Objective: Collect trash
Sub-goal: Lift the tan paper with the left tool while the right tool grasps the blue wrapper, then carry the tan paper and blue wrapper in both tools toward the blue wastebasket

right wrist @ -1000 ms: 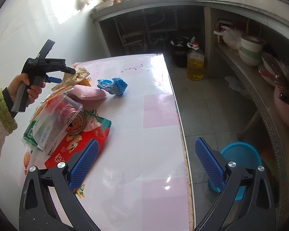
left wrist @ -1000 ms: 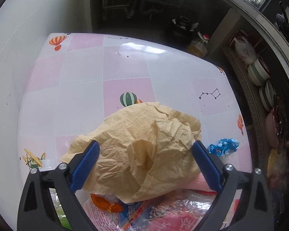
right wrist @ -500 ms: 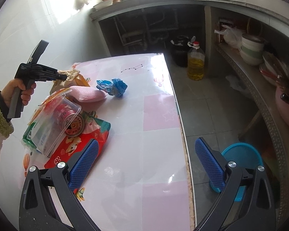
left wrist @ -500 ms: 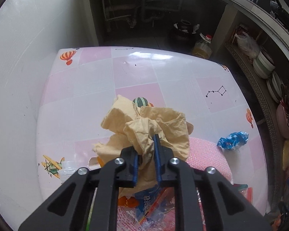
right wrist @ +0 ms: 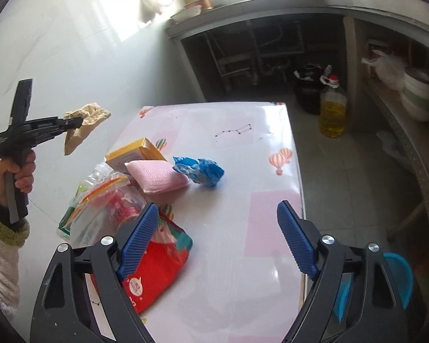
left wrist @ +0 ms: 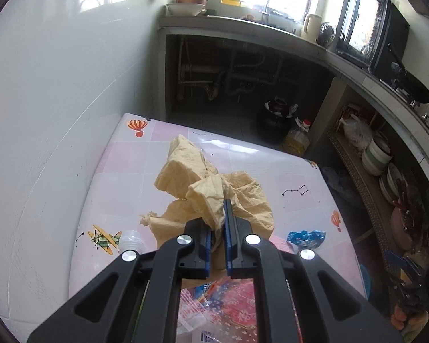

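Observation:
My left gripper (left wrist: 218,214) is shut on a crumpled tan paper (left wrist: 214,183) and holds it up off the pink table (left wrist: 123,165). In the right wrist view the same gripper (right wrist: 77,121) holds the paper (right wrist: 84,123) high at the left, above the trash pile. My right gripper (right wrist: 217,225) is open and empty over the table's near part, its left finger above a red snack bag (right wrist: 154,268). On the table lie a blue wrapper (right wrist: 200,170), a pink sponge (right wrist: 154,175), a yellow box (right wrist: 134,153) and a clear bag with a red can (right wrist: 105,208).
A white wall (right wrist: 71,43) runs along the table's left. A blue bin (right wrist: 397,277) stands on the floor right of the table. An oil bottle (right wrist: 332,108) and a dark pot (right wrist: 310,85) stand by the counter, with shelves of dishes (right wrist: 417,94) at right.
My left gripper closed on the tan paper and lifted it up off the table. My right gripper moved forward and left over the red bag, still open.

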Demonstrator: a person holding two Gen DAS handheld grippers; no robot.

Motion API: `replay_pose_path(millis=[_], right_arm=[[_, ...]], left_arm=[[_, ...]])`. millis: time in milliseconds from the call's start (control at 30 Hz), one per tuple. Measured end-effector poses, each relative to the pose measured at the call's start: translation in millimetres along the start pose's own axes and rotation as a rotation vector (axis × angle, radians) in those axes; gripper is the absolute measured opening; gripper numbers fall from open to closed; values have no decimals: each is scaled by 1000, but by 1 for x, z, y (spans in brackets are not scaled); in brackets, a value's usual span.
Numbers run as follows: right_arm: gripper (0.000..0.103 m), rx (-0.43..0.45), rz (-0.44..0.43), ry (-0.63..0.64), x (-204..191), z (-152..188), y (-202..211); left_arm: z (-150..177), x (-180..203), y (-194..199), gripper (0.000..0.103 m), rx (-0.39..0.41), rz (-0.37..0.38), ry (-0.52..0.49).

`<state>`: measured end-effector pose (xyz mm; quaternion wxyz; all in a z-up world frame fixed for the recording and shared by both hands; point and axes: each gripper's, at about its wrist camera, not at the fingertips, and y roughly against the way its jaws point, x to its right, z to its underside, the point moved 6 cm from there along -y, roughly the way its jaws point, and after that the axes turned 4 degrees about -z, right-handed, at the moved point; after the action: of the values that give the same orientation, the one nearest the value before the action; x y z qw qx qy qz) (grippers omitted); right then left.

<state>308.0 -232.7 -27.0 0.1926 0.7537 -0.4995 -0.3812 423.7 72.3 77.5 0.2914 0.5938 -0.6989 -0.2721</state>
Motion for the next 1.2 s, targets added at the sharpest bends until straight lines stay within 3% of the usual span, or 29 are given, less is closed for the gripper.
replay_pose_path(millis=[133, 333, 567, 700, 900, 1200], right_arm=[[75, -95, -100, -55, 2, -24, -52], [75, -203, -82, -103, 13, -36, -117], [40, -318, -79, -133, 16, -16, -149], [30, -314, -76, -144, 19, -12, -143], [26, -285, -47, -188, 35, 0, -110], [26, -178, 25, -285, 67, 52, -3]], left_arm=[[9, 6, 32, 6, 57, 37, 43], [30, 16, 66, 6, 105, 127, 103], [49, 19, 85, 6, 108, 179, 145], [53, 16, 94, 6, 125, 191, 168], [59, 24, 113, 6, 177, 205, 154], [69, 61, 133, 6, 202, 258, 68]])
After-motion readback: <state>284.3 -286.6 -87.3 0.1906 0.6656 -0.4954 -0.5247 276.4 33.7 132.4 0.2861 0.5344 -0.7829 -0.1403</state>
